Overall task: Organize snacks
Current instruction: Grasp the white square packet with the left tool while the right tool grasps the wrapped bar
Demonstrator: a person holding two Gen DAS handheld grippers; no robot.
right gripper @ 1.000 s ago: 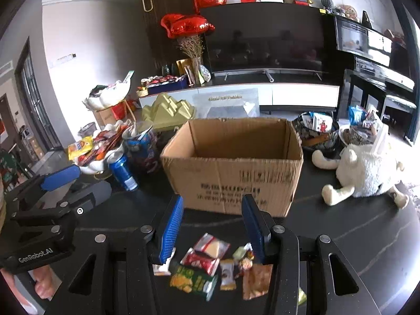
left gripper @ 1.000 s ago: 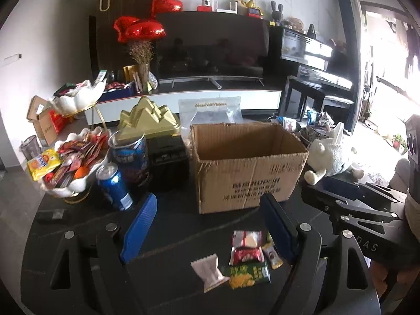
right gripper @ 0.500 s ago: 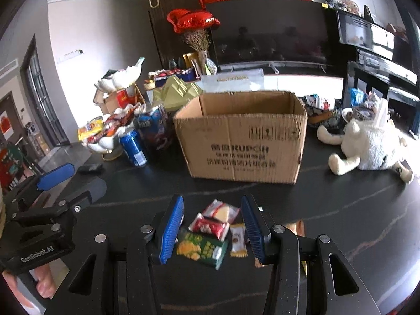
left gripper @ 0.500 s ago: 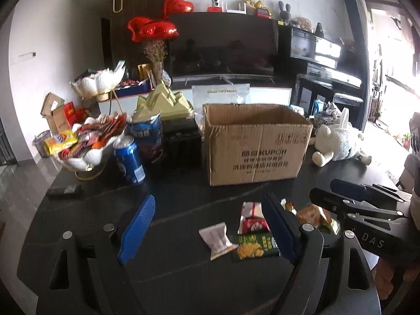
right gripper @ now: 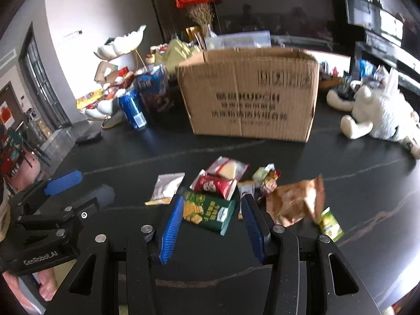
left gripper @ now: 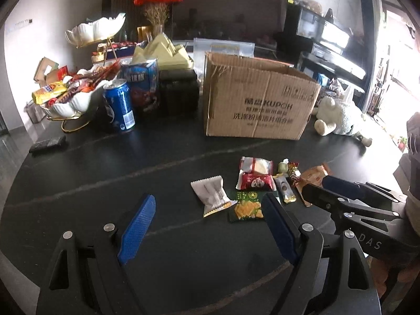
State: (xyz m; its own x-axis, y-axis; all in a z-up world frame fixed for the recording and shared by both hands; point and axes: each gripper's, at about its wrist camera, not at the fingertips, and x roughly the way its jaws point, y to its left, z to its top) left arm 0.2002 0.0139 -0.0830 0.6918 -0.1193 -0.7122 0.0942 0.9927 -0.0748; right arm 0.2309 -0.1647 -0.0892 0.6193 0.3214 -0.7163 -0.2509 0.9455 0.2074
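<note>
White dish [left gripper: 76, 103] heaped with snacks [left gripper: 78, 85].

There is one big cardboard box [right gripper: 252, 94]. One blue can [left gripper: 119, 105] stands by one white bowl [left gripper: 76, 102] full of snacks. One fluffy white toy [right gripper: 378, 115] lies on the dark table [left gripper: 105, 173]. About eight small snack packs lie loose there; one is a green pack [right gripper: 207, 210], one a white pack [left gripper: 211, 195].
</note>
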